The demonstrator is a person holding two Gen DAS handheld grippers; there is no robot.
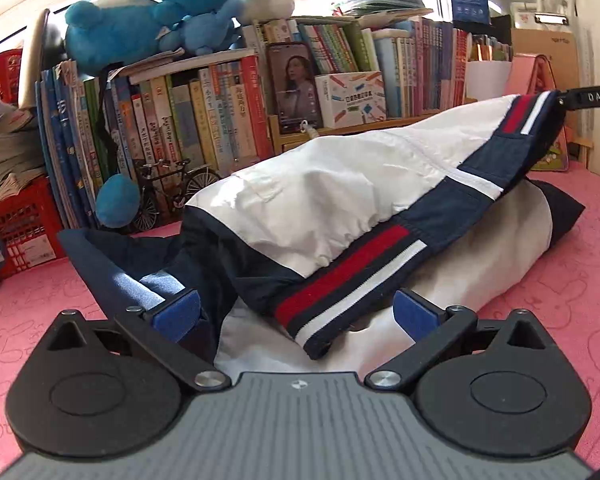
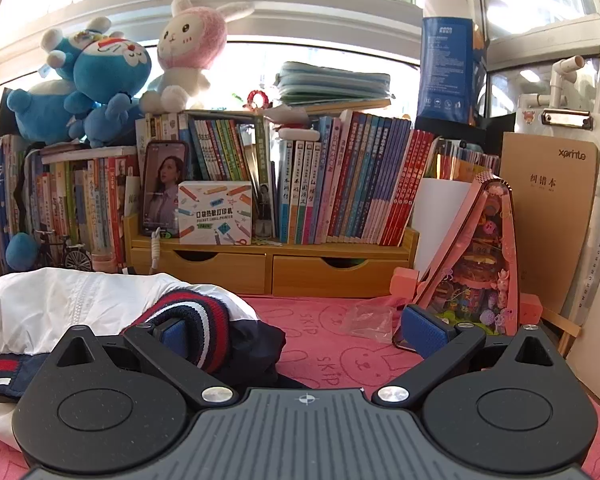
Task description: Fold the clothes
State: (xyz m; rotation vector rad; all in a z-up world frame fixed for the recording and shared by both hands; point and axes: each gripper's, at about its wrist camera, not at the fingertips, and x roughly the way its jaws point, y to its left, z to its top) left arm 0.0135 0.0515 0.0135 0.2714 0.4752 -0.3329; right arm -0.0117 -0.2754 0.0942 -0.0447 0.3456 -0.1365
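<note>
Both tools gape: left tool [image 1: 296,314] straddles jacket [image 1: 320,208]; right tool [image 2: 298,334] alongside.

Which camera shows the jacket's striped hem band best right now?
The left wrist view: the striped hem band runs in full across the frame, lifted over the white jacket. The right wrist view shows only a bunched section of the band, partly behind the right tongs' blue pad.

Jacket [image 1: 320,208]: white and navy, red-white-navy striped ribbed trim, crumpled and partly folded over itself, heaped on the pink worktop [image 1: 560,280] before my fingers.
</note>
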